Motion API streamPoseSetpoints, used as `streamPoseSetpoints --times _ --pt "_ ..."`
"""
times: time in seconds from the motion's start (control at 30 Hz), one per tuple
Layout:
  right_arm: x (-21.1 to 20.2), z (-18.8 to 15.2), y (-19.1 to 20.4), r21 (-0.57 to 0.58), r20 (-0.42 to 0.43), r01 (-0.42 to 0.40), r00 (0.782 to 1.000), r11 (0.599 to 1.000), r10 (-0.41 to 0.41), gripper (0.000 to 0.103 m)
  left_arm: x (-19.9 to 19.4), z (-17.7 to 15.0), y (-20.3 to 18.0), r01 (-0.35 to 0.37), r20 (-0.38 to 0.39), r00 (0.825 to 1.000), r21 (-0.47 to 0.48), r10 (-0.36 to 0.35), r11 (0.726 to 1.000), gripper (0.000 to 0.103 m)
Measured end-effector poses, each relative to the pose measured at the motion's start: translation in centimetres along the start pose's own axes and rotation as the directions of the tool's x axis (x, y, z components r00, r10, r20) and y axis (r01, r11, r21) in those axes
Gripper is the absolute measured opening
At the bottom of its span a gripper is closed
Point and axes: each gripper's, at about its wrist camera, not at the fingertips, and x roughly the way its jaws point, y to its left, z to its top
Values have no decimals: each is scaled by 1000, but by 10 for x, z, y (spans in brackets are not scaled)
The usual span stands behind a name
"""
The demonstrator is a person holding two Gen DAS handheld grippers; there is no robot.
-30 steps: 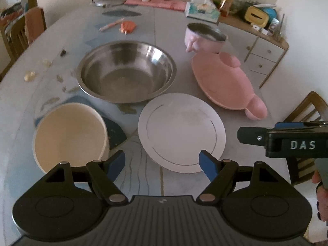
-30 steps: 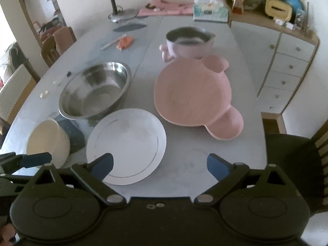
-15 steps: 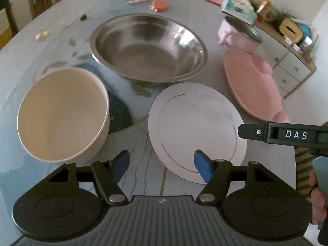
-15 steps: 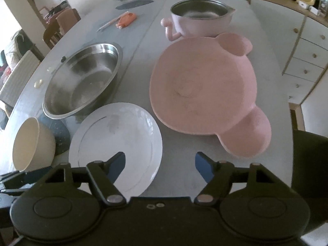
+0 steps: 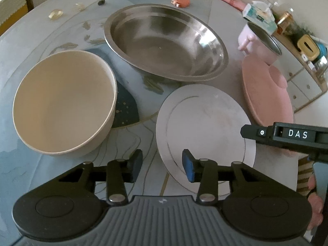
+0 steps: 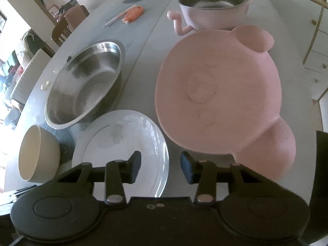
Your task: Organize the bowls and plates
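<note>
Across our grey table, the left gripper hangs parted and empty lower-centre by the white plate; our right gripper, likewise empty, gapes before the pink plate.

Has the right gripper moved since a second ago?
Yes. The right gripper has come forward and down toward the white plate and pink plate, which loom larger; its jaws have narrowed.

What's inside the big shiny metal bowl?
Nothing that shows. The big metal bowl looks empty in both views, only reflections on its bare inside. Its near wall hides a strip of the bottom in the left view, and whatever is underneath it stays hidden.
</note>
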Motion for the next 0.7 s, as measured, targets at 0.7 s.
streamPoseSetpoints --times 0.7 --pt "5 -6 -26 68 23 -110 994 992 109 9 2 2 2 30 -2 1000 -60 -30 998 16"
